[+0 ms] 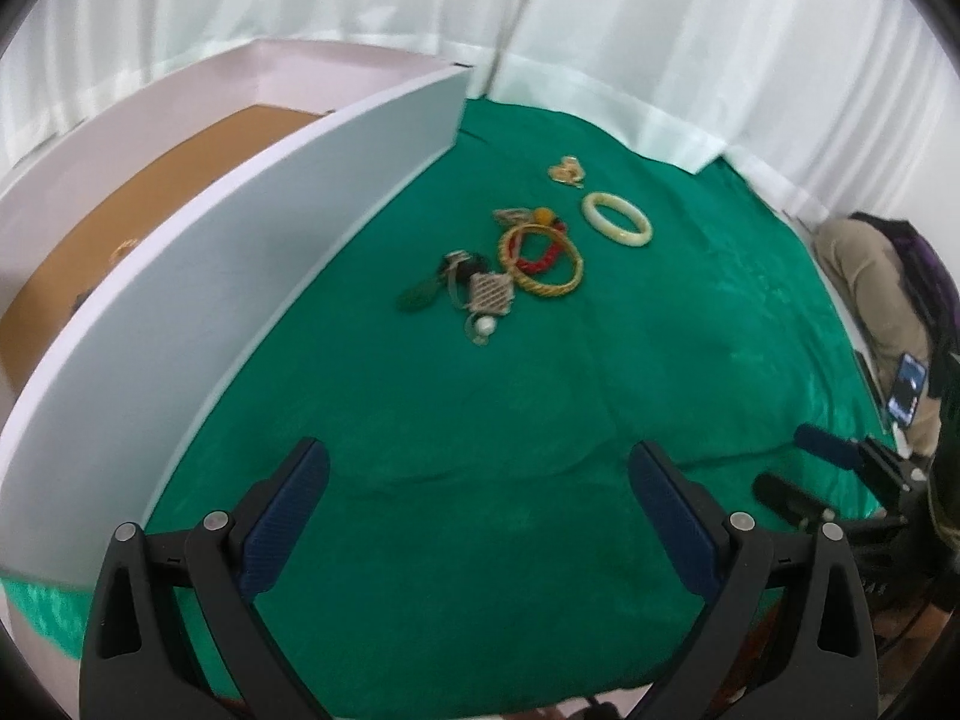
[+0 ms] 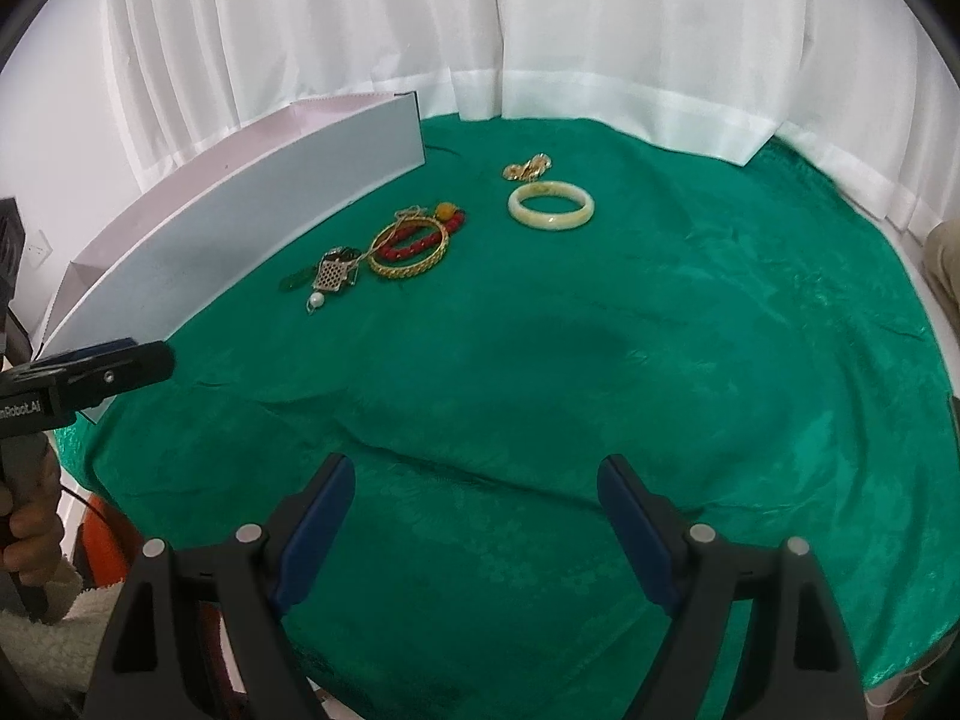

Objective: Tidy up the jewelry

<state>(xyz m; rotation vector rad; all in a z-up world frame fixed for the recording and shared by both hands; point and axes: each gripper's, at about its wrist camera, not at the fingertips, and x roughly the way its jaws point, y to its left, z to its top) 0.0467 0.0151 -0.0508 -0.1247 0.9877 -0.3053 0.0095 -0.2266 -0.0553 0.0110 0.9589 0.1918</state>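
Jewellery lies in a loose cluster on the green cloth. A gold bangle circles a red bead bracelet. Beside them are a square mesh pendant, a pearl and a green pendant. A pale jade bangle and a gold chain pile lie farther back. A white box stands to the left. My left gripper and right gripper hover open and empty, well short of the cluster.
The box has a brown floor with a small gold item on it. White curtains hang behind the table. A person in beige trousers sits at the right with a phone. A hand holds the left gripper.
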